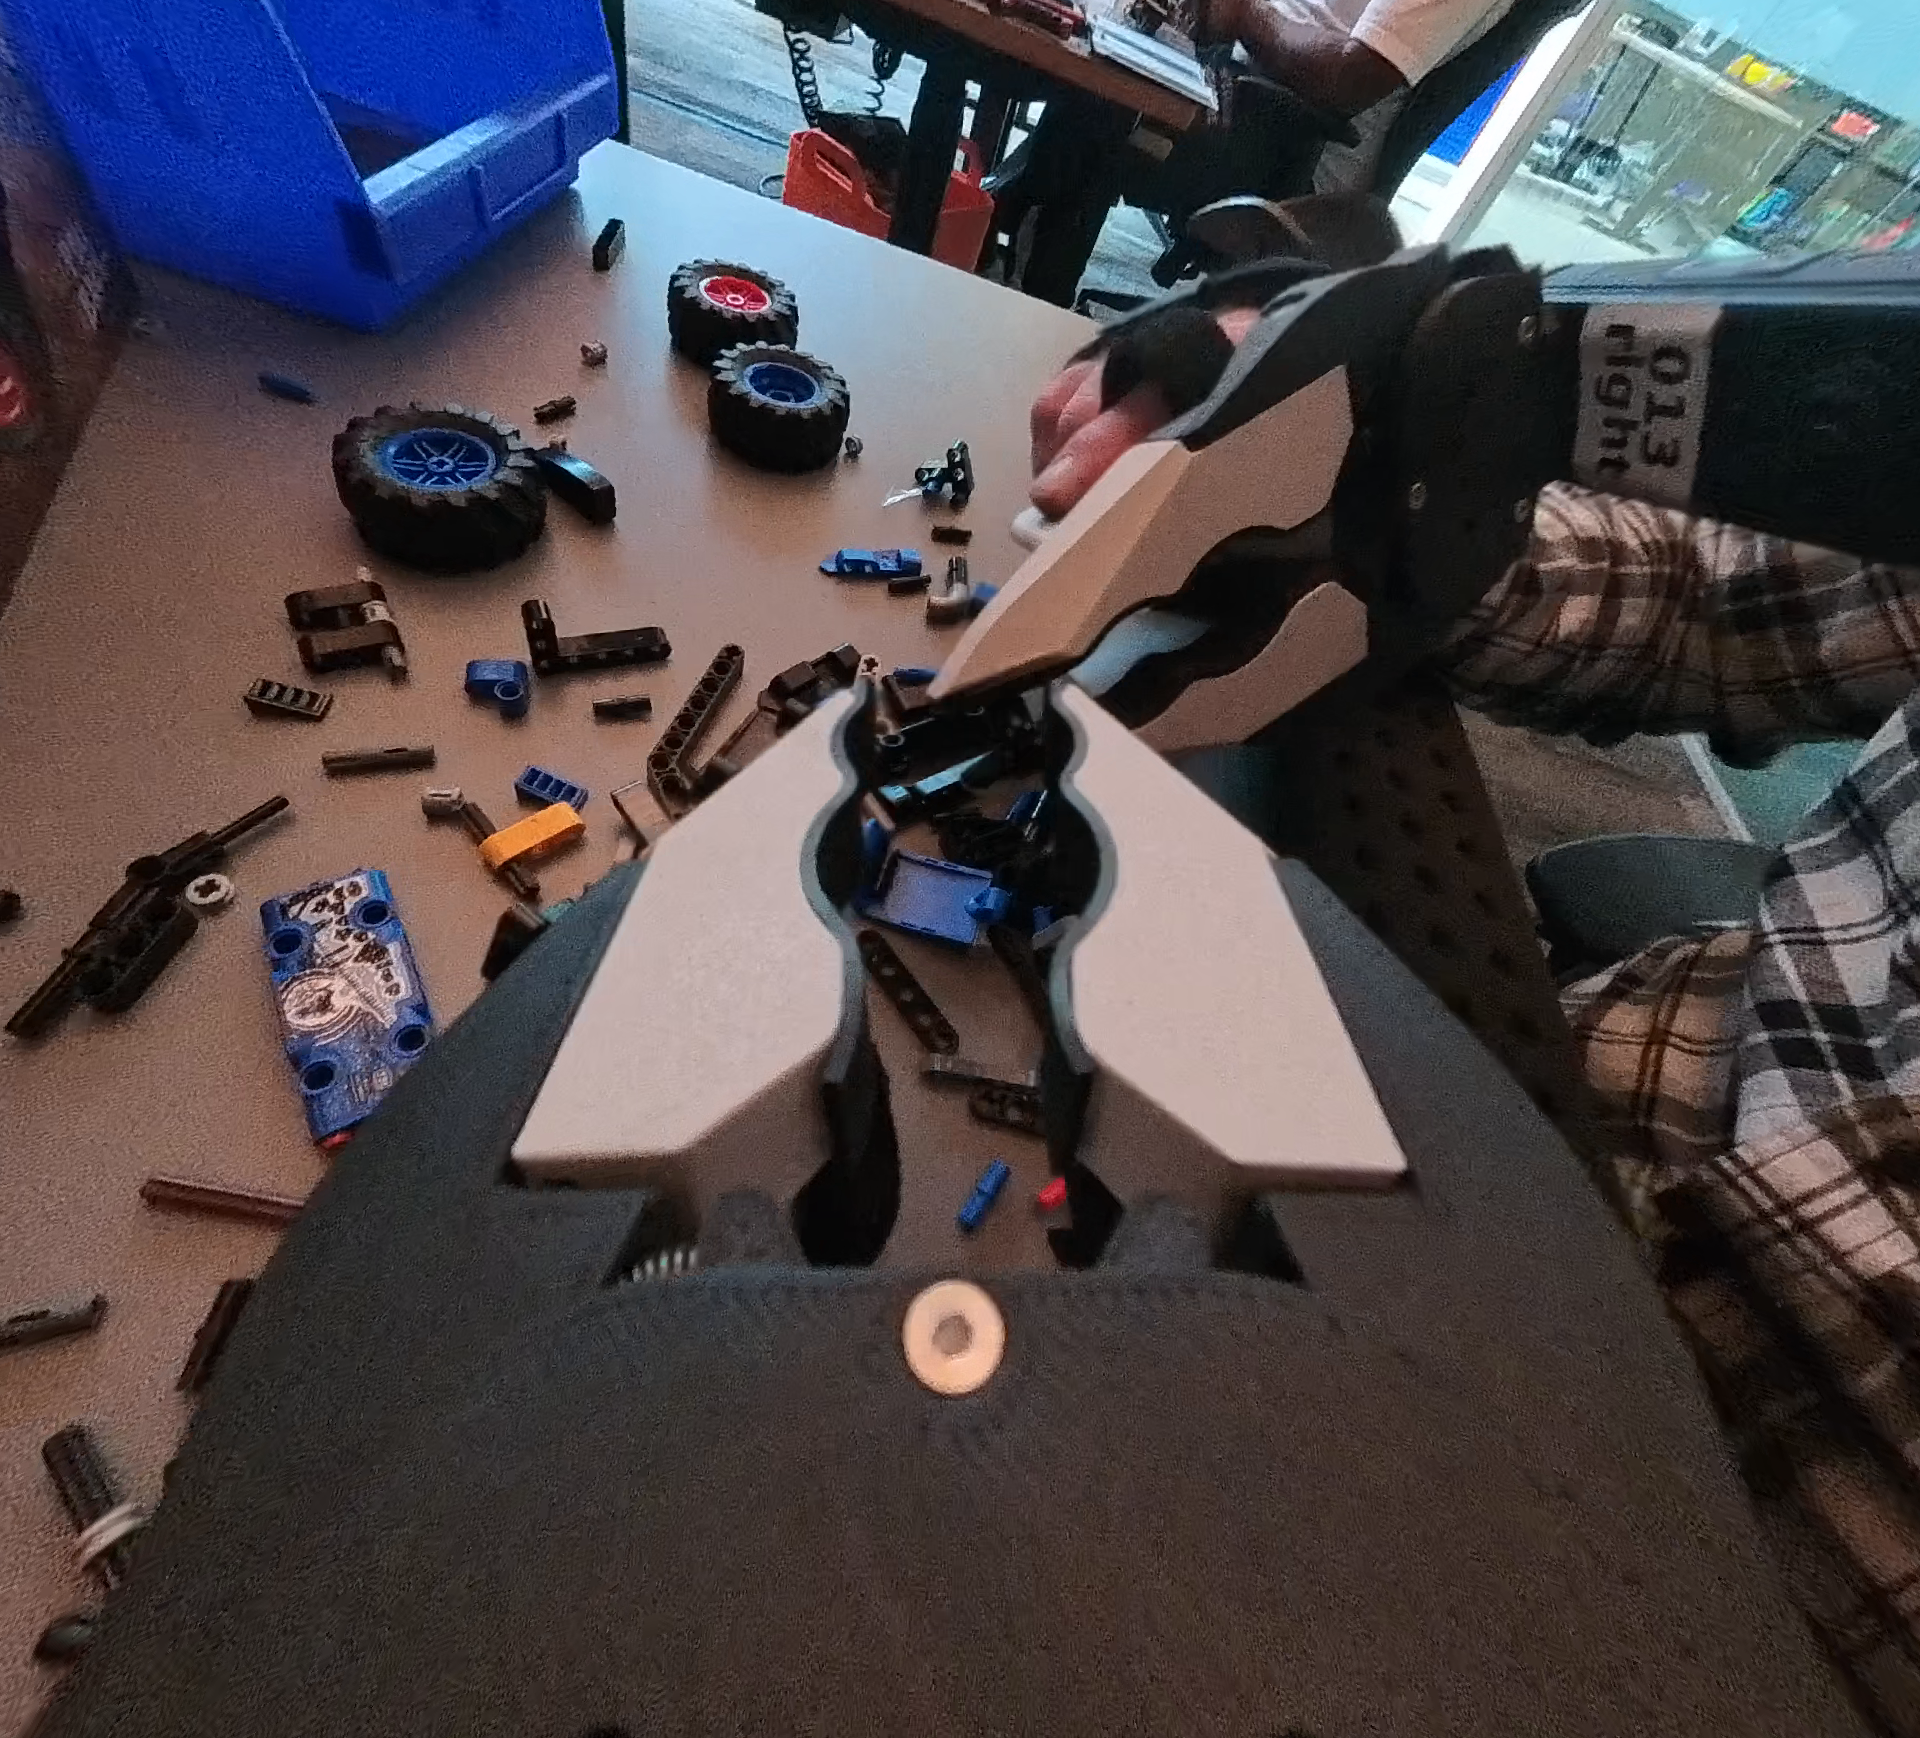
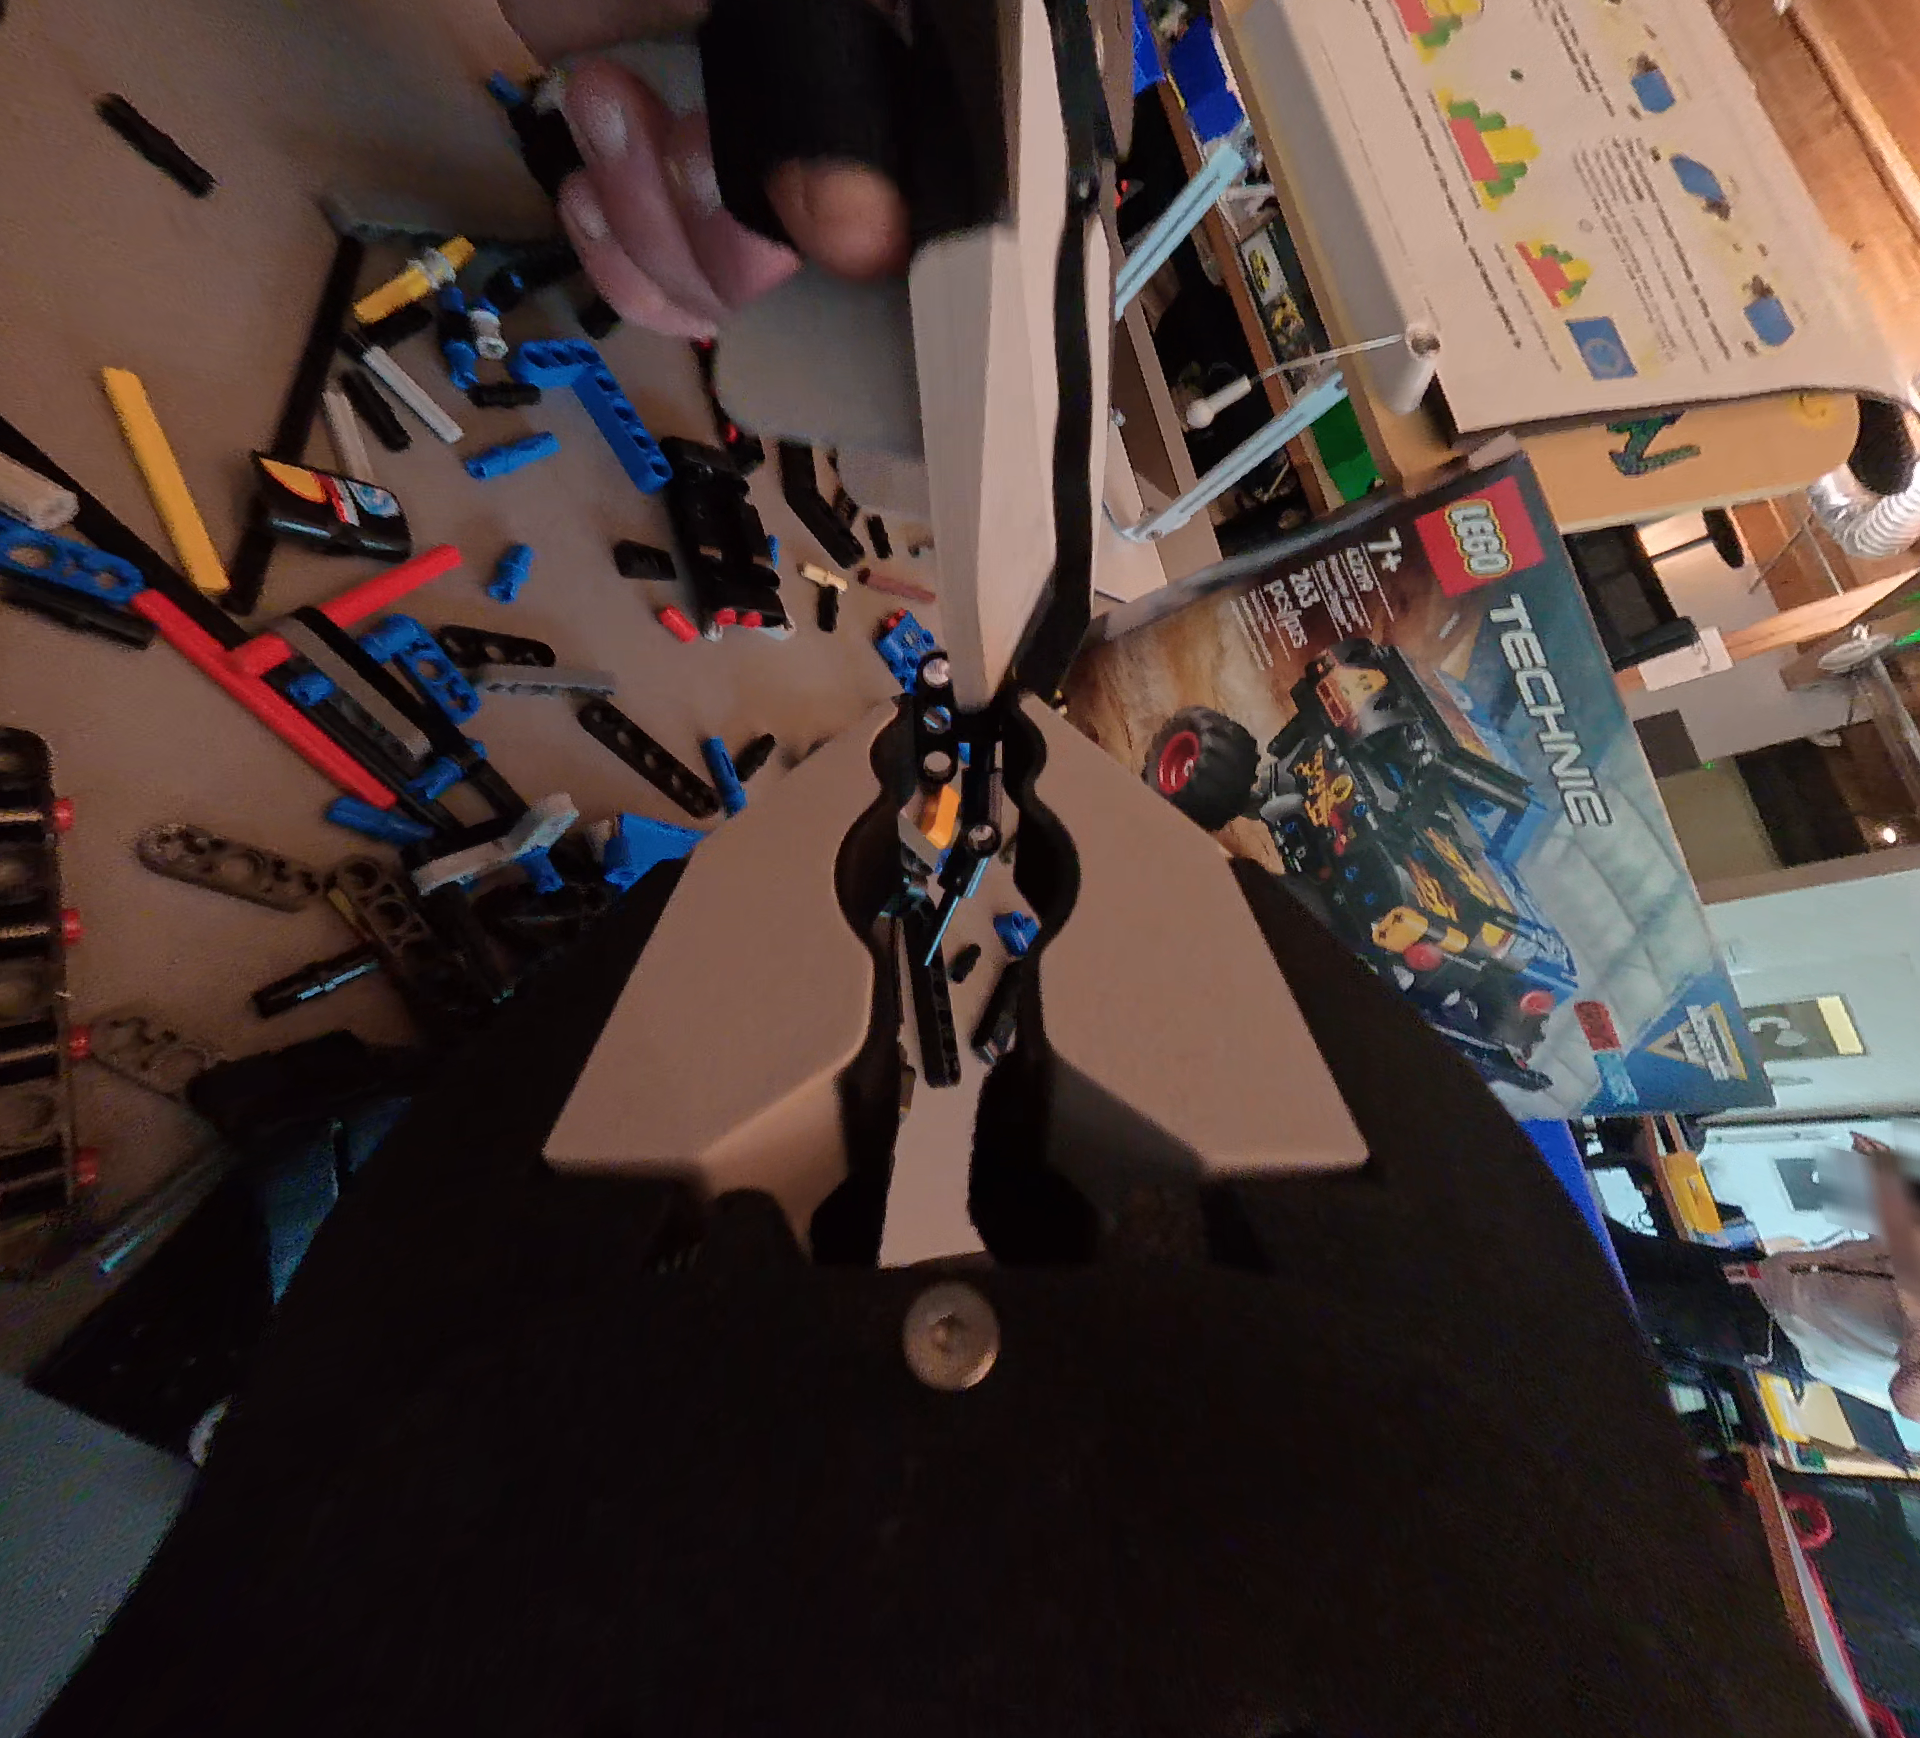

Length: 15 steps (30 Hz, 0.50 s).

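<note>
The small black assembly was pinched by both the left gripper and right gripper at once, so a twist could have popped it apart over the table.

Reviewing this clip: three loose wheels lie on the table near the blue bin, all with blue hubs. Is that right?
Not quite. Three wheels do lie near the blue bin, but only two have blue hubs; the farthest wheel has a red hub. The left wrist view shows it.
</note>
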{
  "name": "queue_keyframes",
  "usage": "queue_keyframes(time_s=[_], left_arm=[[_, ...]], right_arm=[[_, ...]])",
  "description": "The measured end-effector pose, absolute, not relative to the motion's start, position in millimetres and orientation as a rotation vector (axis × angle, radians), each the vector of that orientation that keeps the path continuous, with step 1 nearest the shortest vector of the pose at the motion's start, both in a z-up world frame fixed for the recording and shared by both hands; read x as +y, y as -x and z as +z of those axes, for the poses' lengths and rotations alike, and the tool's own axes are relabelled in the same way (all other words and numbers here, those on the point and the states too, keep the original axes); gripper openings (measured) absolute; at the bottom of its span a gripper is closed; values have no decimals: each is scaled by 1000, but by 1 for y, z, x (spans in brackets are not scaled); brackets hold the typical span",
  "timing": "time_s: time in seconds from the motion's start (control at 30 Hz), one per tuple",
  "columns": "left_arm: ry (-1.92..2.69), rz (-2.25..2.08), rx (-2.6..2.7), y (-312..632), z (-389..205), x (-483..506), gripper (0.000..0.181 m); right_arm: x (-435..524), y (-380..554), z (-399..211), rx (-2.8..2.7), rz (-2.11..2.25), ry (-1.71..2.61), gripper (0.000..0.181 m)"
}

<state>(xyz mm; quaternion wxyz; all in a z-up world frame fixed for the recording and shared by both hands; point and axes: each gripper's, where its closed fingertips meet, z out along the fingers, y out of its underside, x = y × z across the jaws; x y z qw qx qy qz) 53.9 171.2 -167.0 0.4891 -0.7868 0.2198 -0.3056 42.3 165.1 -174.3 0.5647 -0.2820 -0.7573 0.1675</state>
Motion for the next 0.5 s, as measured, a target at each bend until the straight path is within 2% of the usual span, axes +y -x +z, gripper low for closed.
queue_keyframes(time_s=[0.1, 0.13, 0.33, 0.5], left_arm=[[1946, -753, 571, -62, -176, 169, 16], [1946, -738, 581, -61, -176, 169, 5], [1932, -702, 643, -61, -175, 165, 5], [1932, -703, 642, -59, -173, 165, 5]], right_arm=[[166, -41, -175, -1779, 359, 651, 14], [166, -41, -174, -1773, 367, 651, 15], [168, -48, -174, -1795, 583, 735, 21], [174, -49, -176, -1797, 556, 755, 11]])
